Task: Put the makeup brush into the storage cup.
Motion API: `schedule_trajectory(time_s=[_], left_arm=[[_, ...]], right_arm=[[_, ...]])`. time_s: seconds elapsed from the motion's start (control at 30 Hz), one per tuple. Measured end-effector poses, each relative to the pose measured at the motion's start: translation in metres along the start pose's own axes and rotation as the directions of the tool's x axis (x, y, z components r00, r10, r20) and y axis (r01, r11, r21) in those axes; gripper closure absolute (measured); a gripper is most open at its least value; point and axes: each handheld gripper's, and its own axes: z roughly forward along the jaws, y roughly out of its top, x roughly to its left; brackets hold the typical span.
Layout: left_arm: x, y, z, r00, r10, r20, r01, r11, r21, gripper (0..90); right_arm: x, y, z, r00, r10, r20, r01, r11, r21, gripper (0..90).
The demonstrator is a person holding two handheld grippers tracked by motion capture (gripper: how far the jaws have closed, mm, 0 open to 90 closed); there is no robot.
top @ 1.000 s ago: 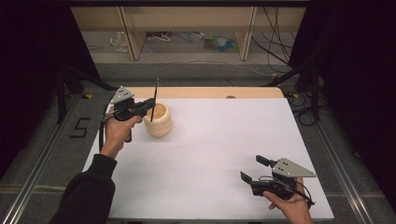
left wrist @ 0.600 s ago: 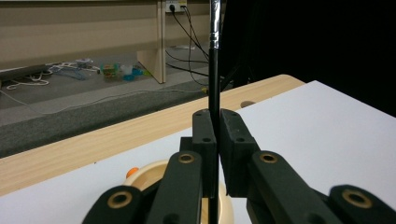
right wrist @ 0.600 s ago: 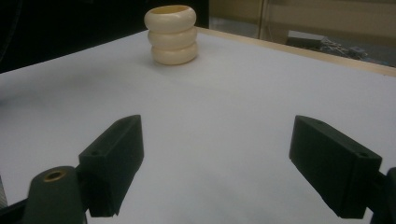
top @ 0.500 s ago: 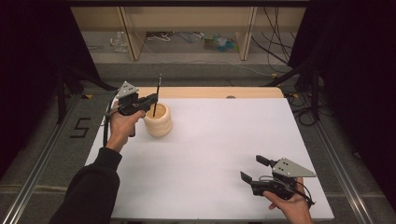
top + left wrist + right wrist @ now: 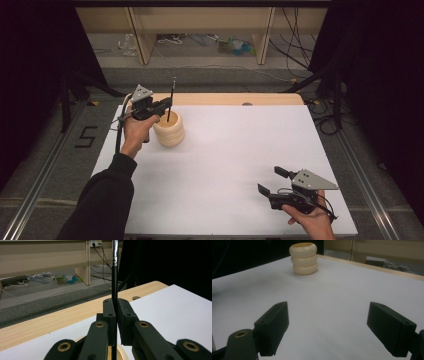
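Observation:
A thin black stick (image 5: 171, 97) with a silver band near its top (image 5: 114, 272) stands upright, and my left gripper (image 5: 167, 104) is shut on it. Its lower end dips to the mouth of a cream ribbed holder (image 5: 169, 131) at the table's far left. In the left gripper view the jaws (image 5: 115, 310) clamp the stick, with the holder's rim (image 5: 123, 350) just below. My right gripper (image 5: 271, 180) rests near the front right edge, open with nothing between its jaws. In the right gripper view, it (image 5: 328, 325) looks across the white sheet at the holder (image 5: 303, 258).
A white sheet (image 5: 240, 150) covers the table, and a bare wooden strip (image 5: 225, 98) runs along its far edge. Beyond it are wooden shelf legs and loose cables on the floor (image 5: 210, 42). Dark stands flank both sides.
My left gripper has carried the stick a little to the right and farther back, bringing it over the holder's mouth. The right gripper has stayed put.

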Motion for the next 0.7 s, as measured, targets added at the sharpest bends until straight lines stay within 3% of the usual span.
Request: schedule_trajectory(time_s=[0.7], left_arm=[[0.013, -0.011, 0.013, 0.9987, -0.017, -0.049, 0.017, 0.9998, -0.006, 85.3]], right_arm=[[0.0, 0.0, -0.001, 0.9999, -0.005, 0.01, 0.004, 1.0, 0.012, 18.8]])
